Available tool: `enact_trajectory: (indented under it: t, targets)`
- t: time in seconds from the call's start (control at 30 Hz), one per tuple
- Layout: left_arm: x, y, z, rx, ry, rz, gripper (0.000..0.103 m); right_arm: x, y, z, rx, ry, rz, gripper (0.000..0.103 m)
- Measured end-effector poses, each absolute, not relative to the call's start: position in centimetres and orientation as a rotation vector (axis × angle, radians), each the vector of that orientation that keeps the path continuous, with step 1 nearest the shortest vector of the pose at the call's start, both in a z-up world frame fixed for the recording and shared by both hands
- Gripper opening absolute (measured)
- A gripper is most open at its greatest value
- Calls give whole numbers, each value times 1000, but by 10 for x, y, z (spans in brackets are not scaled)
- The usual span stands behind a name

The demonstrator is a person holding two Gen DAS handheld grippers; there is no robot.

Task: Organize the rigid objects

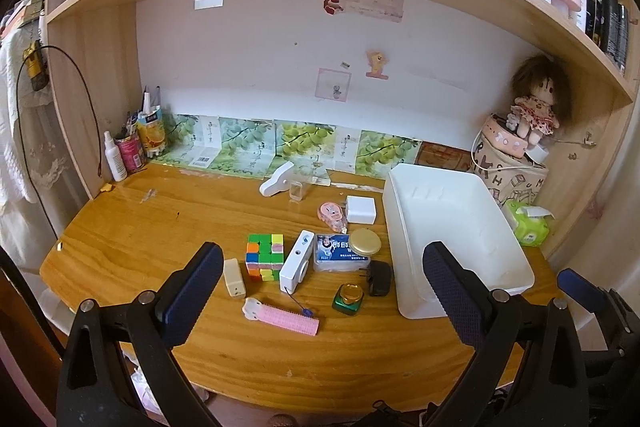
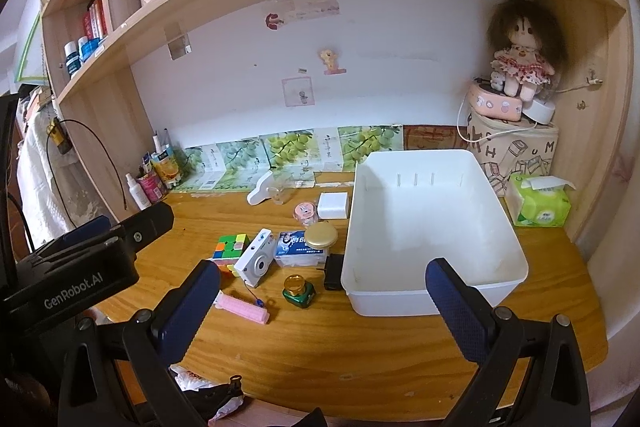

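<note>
A wooden desk under a shelf; its left half is bare up to the front edge. A white bin sits empty at the right, close to the front edge. Just left of it lie small items in a cluster: a white camera, a puzzle cube, a pink comb, a black plug touching the bin, a green jar. Left gripper and right gripper both hover at the front edge, jaws spread wide, holding nothing.
</note>
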State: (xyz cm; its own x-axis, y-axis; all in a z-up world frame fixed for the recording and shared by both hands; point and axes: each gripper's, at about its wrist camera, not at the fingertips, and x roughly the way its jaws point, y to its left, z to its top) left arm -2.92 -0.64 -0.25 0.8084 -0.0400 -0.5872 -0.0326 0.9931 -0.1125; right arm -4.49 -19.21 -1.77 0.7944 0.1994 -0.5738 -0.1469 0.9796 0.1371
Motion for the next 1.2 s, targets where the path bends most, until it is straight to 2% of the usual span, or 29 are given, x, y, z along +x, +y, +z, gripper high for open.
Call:
enact_trajectory:
  t: [0.73, 1.2]
  targets:
    - [-53, -5, -42, -136, 815, 183, 100, -47, -202, -50, 152, 768, 314, 103]
    - [-9, 29, -71, -145, 952, 119, 100, -19, -179, -67, 226, 877, 240, 103]
